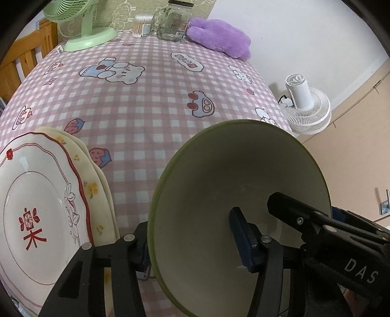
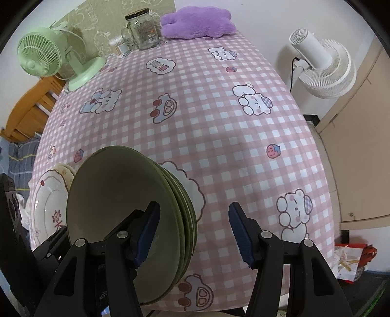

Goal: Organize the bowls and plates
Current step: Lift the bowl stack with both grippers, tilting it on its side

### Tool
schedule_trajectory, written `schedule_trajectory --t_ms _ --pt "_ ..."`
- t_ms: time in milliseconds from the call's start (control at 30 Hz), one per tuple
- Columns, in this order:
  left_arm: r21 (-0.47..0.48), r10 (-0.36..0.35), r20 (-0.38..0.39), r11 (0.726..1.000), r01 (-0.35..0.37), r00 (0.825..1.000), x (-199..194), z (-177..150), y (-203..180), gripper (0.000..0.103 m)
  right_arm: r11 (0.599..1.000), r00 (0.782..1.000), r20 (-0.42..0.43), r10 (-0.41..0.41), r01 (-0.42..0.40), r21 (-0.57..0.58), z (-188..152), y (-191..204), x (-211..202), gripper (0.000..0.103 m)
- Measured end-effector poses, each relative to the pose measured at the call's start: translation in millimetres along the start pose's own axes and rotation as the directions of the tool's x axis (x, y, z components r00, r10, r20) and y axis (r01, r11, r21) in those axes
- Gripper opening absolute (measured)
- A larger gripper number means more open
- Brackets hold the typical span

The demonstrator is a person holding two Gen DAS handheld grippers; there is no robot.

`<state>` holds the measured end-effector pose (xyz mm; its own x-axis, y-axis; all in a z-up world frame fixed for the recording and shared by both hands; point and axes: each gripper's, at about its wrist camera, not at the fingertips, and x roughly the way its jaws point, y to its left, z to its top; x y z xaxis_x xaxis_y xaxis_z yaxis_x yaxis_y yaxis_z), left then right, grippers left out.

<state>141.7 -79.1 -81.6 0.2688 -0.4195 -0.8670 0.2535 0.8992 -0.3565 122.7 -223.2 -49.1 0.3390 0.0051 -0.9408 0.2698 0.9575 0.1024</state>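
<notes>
A stack of green-rimmed bowls point(image 1: 219, 175) stands near the table's front edge and also shows in the right wrist view point(image 2: 114, 195). My left gripper point(image 1: 190, 226) straddles the stack's left rim. One pad is inside the top bowl, away from the wall, and the other is hidden behind the rim. My right gripper point(image 2: 195, 209) straddles the opposite rim, open. Its left pad is inside the bowl and its right pad stands off to the side. One of its fingers point(image 1: 282, 204) shows in the left wrist view. Left of the bowls lies a stack of plates point(image 1: 36, 207), red-trimmed on top point(image 2: 48, 207).
At the back of the checked tablecloth point(image 1: 151, 102) stand a green fan point(image 1: 85, 24), a tub of cotton swabs point(image 1: 142, 25), a glass jar point(image 1: 175, 22) and a purple plush point(image 1: 219, 39). A white fan point(image 2: 324, 70) stands beyond the table's right edge. A wooden bedframe point(image 2: 26, 112) is on the left.
</notes>
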Motion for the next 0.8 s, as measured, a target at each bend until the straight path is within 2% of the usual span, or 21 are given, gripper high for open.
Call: schedule_trajectory --t_ms 233,400,600,700,767,800 --pt "0.009 0.049 0.002 0.999 -0.049 0.999 -0.4 -0.5 -6.4 0.056 0.993 0.993 -0.026 0.115 -0.114 0.014 4.1 -10.3 17.1 0.062" --pt "0.010 0.068 0.002 0.998 -0.068 0.998 -0.4 -0.9 -6.6 0.057 0.973 0.972 -0.059 0.227 -0.225 0.042 4.1 -18.8 33.5 0.062" --pt "-0.003 0.100 0.007 0.995 -0.100 0.995 -1.2 -1.0 -9.4 0.058 0.952 0.949 -0.081 0.306 -0.304 0.035 7.6 -19.9 42.3 0.062" --pt "-0.005 0.101 0.007 0.995 -0.101 0.995 -1.6 -0.4 -9.6 0.058 0.941 0.937 -0.093 0.338 -0.337 0.026 8.1 -20.3 44.8 0.057" --pt "-0.006 0.097 0.004 0.995 -0.097 0.995 -2.3 -0.3 -10.2 0.056 0.931 0.926 -0.098 0.364 -0.364 0.023 8.6 -18.0 43.1 0.043" --pt "-0.009 0.096 0.002 0.995 -0.096 0.995 -2.4 -0.4 -9.5 0.055 0.931 0.926 -0.098 0.364 -0.364 0.012 8.9 -15.6 41.3 0.041"
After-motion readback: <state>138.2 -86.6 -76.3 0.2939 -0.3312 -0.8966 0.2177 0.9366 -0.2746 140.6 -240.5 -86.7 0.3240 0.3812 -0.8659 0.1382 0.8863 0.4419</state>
